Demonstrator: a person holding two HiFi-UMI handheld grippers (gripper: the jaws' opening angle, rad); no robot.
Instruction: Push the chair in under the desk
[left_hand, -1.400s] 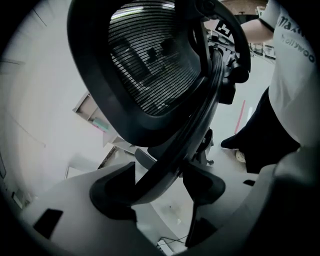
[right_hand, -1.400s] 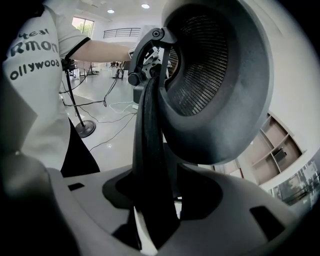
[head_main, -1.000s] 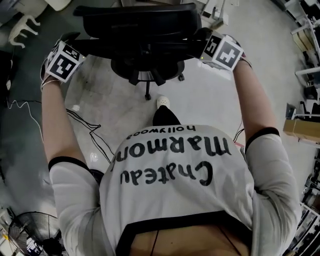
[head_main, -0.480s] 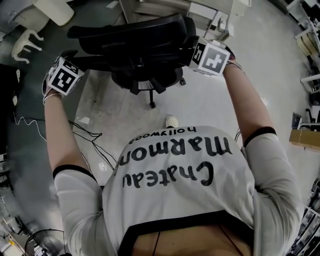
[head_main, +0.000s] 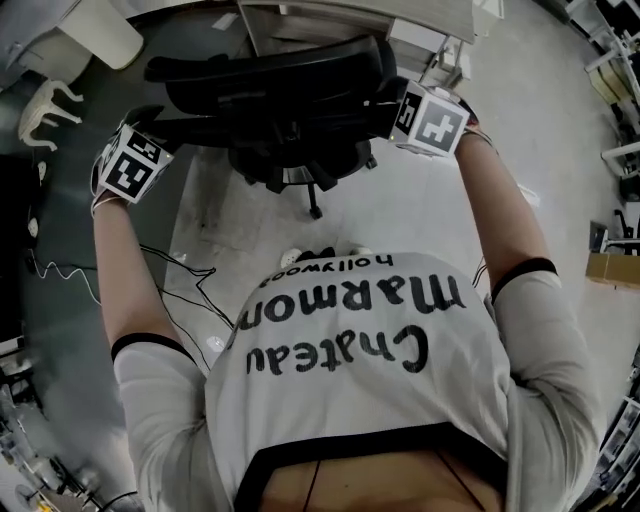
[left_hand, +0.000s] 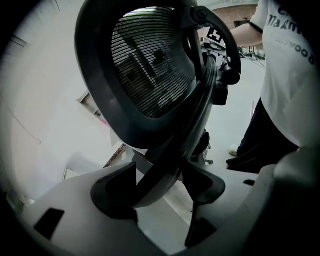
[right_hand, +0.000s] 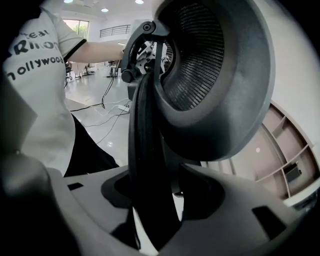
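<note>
Chair (head_main: 280, 80), 1, clamped by 2 hand-held grippers (left_hand: 161, 189) (right_hand: 156, 196)

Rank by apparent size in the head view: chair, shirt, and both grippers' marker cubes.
1. shirt, though it sits nearest the camera, which inflates it.
2. chair.
3. right gripper's cube and left gripper's cube: they look alike, so no ranking between them.

Chair (head_main: 280, 75) before desk (head_main: 350, 15), person (head_main: 370, 350) behind chair

Dim, desaturated head view; gripper views fisheye-warped with dark vignetted corners
</note>
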